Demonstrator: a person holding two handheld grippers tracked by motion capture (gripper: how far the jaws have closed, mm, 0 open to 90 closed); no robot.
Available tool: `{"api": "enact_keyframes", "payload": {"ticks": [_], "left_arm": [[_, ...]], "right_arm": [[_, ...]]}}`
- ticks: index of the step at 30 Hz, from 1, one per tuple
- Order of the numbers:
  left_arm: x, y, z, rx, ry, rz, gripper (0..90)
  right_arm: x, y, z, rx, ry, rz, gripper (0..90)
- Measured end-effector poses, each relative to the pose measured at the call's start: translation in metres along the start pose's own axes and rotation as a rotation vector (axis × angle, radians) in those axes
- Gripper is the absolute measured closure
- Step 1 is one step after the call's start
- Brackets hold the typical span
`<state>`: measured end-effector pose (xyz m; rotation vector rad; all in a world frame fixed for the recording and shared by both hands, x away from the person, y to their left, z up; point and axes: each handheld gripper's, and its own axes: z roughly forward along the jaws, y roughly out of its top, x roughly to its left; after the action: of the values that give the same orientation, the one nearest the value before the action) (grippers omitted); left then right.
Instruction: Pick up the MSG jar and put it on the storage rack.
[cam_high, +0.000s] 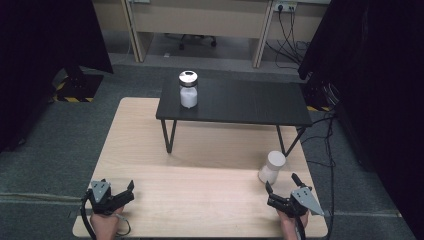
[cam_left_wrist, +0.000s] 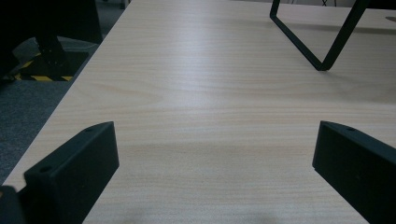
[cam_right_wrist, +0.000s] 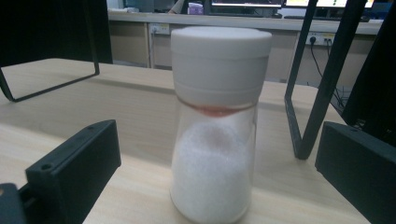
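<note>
A: Where's the white-capped shaker (cam_right_wrist: 215, 126)?

B: Upright on the counter (cam_high: 200, 195), at twelve o'clock just ahead of the right gripper (cam_high: 281, 191), whose jaws stand apart.

A: And the left gripper (cam_high: 119, 191)?

B: Jaws apart too, holding nothing, near the counter's seven o'clock corner.

A: Advice?

B: Centre the glass body between the jaws and close below the cap, gently.

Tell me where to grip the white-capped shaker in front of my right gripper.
Grip the shaker on its clear body below the white cap, coming level from the near side. It stands upright between the open right gripper fingers, and the body looks narrower than the cap.
</note>
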<state>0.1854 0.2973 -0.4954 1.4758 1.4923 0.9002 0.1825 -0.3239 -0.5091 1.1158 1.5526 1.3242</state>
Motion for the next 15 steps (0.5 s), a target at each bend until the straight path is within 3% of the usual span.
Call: {"api": "enact_keyframes", "payload": {"ticks": [15], "left_arm": [[-0.001, 0.001, 0.001, 0.01, -0.001, 0.017, 0.0]], "right_arm": [[-0.009, 0.022, 0.026, 0.034, 0.051, 0.054, 1.4]]}}
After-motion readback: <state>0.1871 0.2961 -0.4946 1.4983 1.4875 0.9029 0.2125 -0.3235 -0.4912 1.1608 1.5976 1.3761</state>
